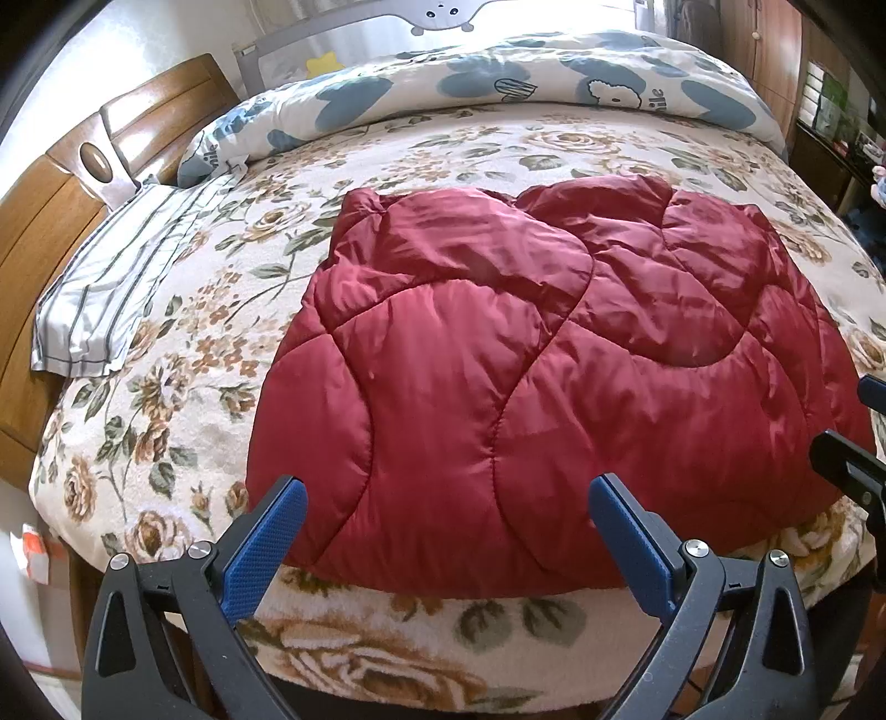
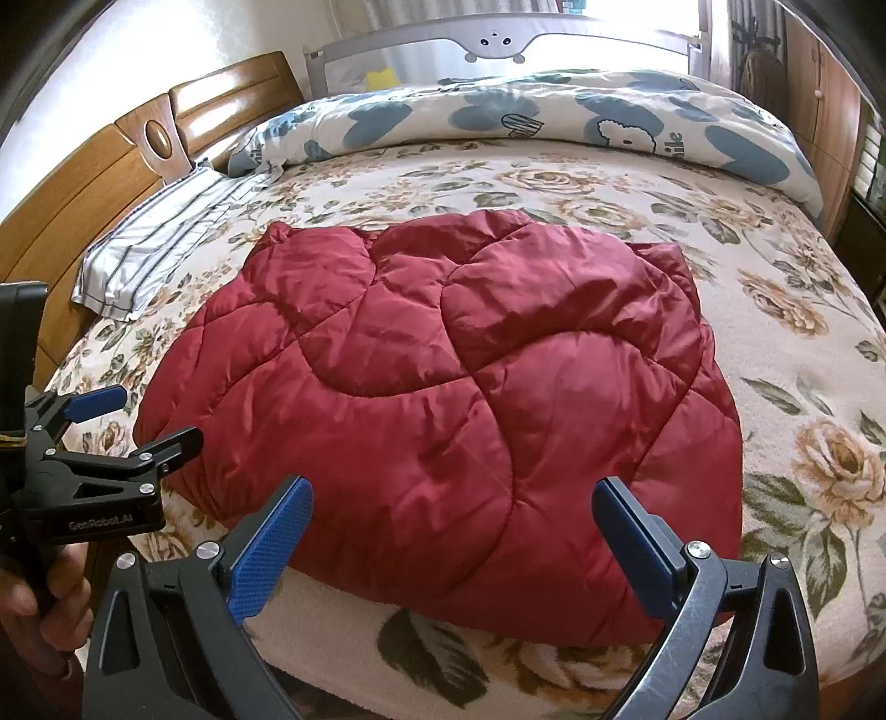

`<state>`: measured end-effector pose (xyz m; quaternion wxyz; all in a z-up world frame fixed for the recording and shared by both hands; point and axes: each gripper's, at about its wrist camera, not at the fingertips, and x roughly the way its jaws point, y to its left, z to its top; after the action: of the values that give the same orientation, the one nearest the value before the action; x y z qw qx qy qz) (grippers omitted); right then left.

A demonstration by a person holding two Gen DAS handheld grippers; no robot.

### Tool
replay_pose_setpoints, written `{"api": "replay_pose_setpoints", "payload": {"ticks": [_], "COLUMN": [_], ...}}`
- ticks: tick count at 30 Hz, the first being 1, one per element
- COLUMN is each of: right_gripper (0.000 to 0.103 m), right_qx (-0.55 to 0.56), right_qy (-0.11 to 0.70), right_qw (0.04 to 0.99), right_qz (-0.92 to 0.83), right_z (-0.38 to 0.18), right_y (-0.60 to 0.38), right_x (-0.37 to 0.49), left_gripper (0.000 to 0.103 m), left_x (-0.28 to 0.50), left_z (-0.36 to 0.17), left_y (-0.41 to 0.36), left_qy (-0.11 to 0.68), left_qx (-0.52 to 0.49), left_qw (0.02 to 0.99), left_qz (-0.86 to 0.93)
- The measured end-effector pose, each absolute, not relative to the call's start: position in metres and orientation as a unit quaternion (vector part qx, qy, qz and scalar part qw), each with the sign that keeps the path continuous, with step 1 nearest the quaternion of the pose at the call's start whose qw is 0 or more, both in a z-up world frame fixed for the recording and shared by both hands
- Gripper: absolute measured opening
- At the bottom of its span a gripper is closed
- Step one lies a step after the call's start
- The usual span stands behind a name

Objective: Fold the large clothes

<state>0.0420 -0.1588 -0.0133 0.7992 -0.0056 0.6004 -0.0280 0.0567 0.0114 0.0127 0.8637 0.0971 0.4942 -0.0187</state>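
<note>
Lying on the flowered bed (image 2: 803,310), the red quilted jacket (image 2: 443,387) spreads just ahead of both tongs, its long axis running away toward the pillow end. The left tongs (image 1: 446,498) and the right tongs (image 2: 451,495) hover over its near hem, about equally close, both gaping wide and holding nothing.

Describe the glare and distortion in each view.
Left wrist view: window blown out white, sheen on the red jacket, fisheye bulges the bed. Right wrist view: same overexposed window, headboard curved, corners vignetted black.
</note>
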Motion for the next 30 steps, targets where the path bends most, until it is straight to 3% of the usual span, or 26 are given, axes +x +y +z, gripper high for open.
{"api": "replay_pose_setpoints", "payload": {"ticks": [30], "right_gripper": [0.101], "right_qx": [-0.003], "right_qy": [0.601], "right_qw": [0.799], "right_qz": [-0.031], "right_z": [-0.0130], "right_y": [-0.1612], "right_x": [0.0451], "left_gripper": [0.102], "left_x": [0.0577], "left_z": [0.0166], "left_y": [0.0077], "left_qy": [0.482], "left_qx": [0.100], "left_qw": [0.870], "left_qz": [-0.018]}}
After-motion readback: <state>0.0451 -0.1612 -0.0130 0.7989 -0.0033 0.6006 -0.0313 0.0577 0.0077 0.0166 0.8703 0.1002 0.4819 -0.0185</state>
